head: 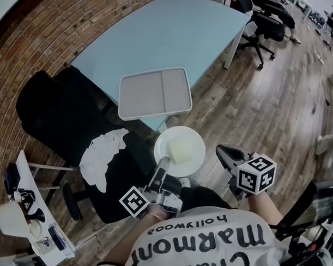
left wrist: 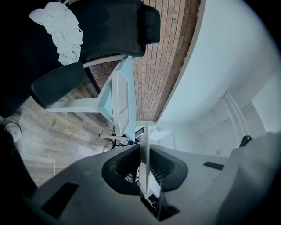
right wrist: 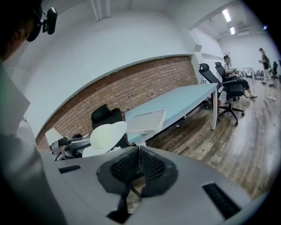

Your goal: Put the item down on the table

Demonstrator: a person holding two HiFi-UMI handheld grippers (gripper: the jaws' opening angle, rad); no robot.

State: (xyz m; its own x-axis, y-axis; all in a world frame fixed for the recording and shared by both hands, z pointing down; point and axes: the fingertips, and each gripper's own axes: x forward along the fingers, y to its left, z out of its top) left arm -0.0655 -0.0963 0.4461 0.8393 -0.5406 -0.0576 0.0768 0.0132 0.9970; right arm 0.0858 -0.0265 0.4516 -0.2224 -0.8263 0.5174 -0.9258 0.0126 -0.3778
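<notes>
A white plate [head: 193, 141] with a pale yellow block [head: 182, 151] on it hangs in the air just off the near edge of the light blue table [head: 168, 37]. My left gripper [head: 163, 165] is shut on the plate's near rim. In the left gripper view the plate [left wrist: 145, 154] shows edge-on, pinched between the jaws of the left gripper [left wrist: 145, 172]. My right gripper [head: 222, 151] hovers to the plate's right, shut, with nothing in it. In the right gripper view its jaws [right wrist: 139, 152] meet, and the plate [right wrist: 107, 135] sits to the left.
A grey two-part tray [head: 154, 93] lies at the table's near edge, just beyond the plate. A black office chair with a white cloth [head: 104, 153] stands left of me. More office chairs [head: 261, 23] are at the back right. A small white stand [head: 28, 227] is at far left.
</notes>
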